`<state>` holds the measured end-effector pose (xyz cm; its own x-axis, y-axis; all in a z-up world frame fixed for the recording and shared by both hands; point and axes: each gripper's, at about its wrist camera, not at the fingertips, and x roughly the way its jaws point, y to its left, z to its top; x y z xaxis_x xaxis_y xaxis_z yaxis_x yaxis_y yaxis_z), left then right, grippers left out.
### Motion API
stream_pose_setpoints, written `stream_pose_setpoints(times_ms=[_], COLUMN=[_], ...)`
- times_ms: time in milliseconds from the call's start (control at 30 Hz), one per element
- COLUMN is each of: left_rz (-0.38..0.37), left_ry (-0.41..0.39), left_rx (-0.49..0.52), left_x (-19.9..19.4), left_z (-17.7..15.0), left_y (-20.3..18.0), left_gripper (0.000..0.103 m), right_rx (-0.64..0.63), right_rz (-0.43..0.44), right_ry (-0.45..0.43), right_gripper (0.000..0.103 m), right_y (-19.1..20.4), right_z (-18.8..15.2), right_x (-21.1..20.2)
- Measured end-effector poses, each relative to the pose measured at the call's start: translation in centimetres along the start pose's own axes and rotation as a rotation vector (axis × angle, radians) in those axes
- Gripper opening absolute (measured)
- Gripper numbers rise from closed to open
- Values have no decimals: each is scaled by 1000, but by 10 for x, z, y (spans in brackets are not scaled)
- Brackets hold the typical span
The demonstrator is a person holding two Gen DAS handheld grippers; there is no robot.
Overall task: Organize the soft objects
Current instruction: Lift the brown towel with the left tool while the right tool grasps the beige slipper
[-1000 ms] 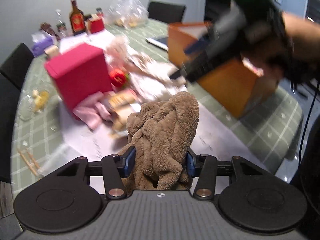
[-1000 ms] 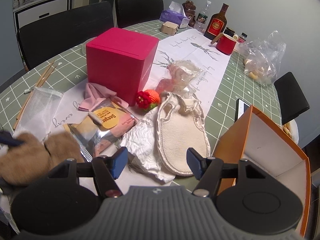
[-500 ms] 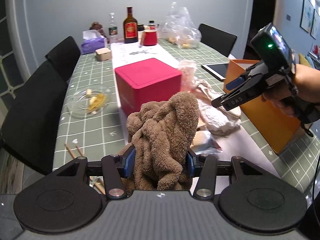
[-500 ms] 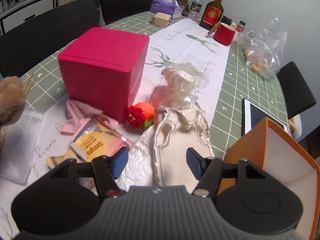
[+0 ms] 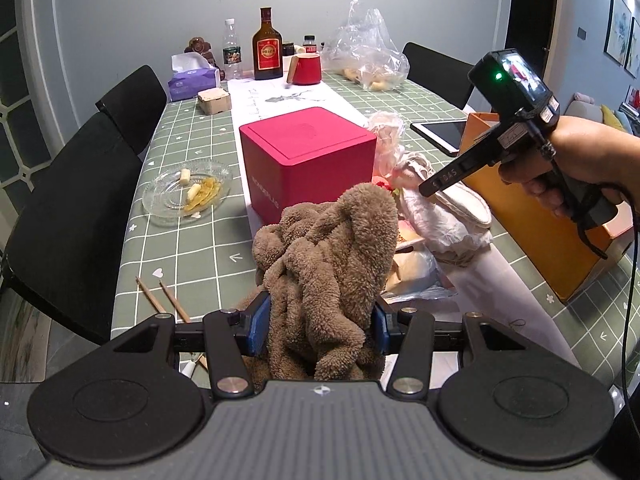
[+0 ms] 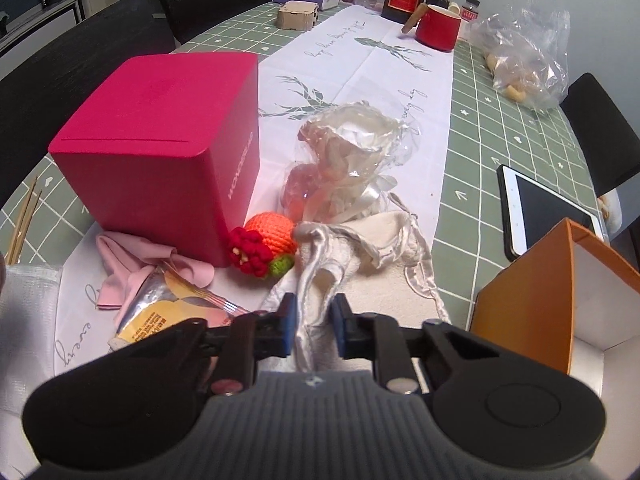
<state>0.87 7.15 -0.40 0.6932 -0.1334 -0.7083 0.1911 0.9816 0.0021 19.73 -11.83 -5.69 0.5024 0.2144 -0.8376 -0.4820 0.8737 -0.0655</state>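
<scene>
left gripper (image 5: 320,322): closed onto the brown fluffy terry cloth (image 5: 326,264); the blue pads are pressed into its lower part, and the bunched cloth is held upright, raised above the table.
right gripper (image 6: 314,326): narrowed to a small gap and clamped on a satin fold of the cream cotton pouch (image 6: 372,276); in the left wrist view it (image 5: 444,178) is seen tipped down over the same pouch (image 5: 444,216).
landmark: magenta cube-shaped box (image 5: 308,158), closed, standing on the white printed table runner (image 6: 360,60).
brown cloth position: in front of the magenta box, nearer the camera, partly covering its lower front edge in the left wrist view.
cream pouch position: just right of the magenta box, lying flat on crumpled white paper; only the clamped fold is raised.
crocheted orange and red ball (image 6: 264,246): touching the lower right corner of the magenta box, beside the pouch.
pink folded cloth (image 6: 128,268): at the front base of the magenta box, partly under a silver and yellow snack packet (image 6: 168,308).
clear cellophane bag (image 6: 348,160): behind the pouch, right of the magenta box.
orange open cardboard box (image 6: 540,300): well right of the magenta box, past the pouch, its white interior visible.
glass dish (image 5: 188,194): left of the magenta box on the green checked tablecloth (image 5: 184,248).
white-framed tablet (image 6: 540,208): behind the orange box, far right of the magenta box.
</scene>
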Motion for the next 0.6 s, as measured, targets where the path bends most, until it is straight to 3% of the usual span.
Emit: stream_pose_setpoints(times_ms=[200, 600], left_rz=[0, 0], left_ry=[2, 9], left_rx=[6, 10], left_x=[1, 3], left_z=[1, 1], left_y=[-2, -8], left_gripper=[57, 57], right_rx=[-24, 22], right_rz=[11, 62], right_ry=[-14, -127], right_gripper=[0, 0], right_y=[1, -16], right_z=[-2, -5], right_x=[-9, -63])
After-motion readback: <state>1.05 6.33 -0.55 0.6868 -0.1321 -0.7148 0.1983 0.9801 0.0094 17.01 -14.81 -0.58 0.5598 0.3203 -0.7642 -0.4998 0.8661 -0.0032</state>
